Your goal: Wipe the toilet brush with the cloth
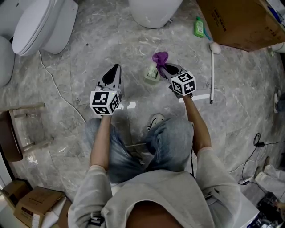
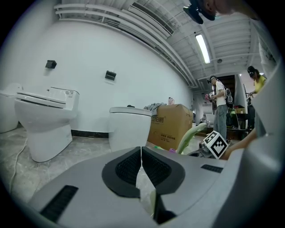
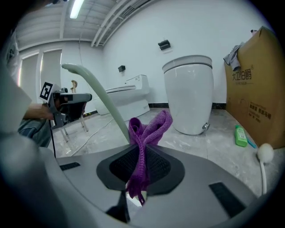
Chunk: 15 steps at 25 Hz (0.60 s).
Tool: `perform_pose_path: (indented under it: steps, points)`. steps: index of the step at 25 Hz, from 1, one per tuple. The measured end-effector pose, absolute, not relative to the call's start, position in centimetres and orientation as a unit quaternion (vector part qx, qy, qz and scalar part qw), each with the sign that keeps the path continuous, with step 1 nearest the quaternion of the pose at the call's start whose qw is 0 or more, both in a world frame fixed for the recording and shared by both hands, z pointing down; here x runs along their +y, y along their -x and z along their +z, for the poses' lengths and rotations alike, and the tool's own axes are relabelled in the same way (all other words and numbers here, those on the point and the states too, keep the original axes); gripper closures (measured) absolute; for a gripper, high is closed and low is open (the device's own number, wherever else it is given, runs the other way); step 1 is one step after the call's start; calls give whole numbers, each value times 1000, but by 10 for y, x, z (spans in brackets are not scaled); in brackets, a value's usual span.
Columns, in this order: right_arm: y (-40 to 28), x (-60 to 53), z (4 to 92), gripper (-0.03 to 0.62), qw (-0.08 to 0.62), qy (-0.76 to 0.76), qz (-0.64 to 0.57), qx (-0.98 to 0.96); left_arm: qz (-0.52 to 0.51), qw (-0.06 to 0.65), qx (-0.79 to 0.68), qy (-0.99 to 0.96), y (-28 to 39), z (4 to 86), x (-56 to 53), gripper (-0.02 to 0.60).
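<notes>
Cloth [image 3: 150, 128] pinched in right tongs [image 3: 142, 149] beside brush [image 1: 152, 74]; left tongs [image 2: 141, 152] closed, empty; carton [image 1: 240, 22], toilet [image 1: 153, 11] beyond.

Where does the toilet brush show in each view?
Head view: toilet brush on the floor at centre, just below-left of the purple cloth.
Left gripper view: its green handle right of centre.
Right gripper view: the handle arcs left of centre, behind the cloth.
Shared landmark: the round white toilet.
</notes>
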State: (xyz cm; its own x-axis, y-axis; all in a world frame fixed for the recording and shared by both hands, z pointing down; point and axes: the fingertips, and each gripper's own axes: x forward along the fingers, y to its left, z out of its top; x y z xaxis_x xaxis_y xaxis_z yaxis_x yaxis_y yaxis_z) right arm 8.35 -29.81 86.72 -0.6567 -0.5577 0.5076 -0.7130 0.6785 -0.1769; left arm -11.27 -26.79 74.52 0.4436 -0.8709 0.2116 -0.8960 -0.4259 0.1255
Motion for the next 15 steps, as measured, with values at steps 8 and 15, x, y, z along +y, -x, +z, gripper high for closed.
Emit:
perform_pose_path:
  steps: [8, 15]
  points:
    - [-90, -283, 914, 525, 244, -364, 226, -870, 60, 112, -523, -843, 113, 748, -270, 558]
    - [-93, -271, 931, 525, 265, -365, 236, -861, 59, 113, -521, -844, 111, 750, -269, 558]
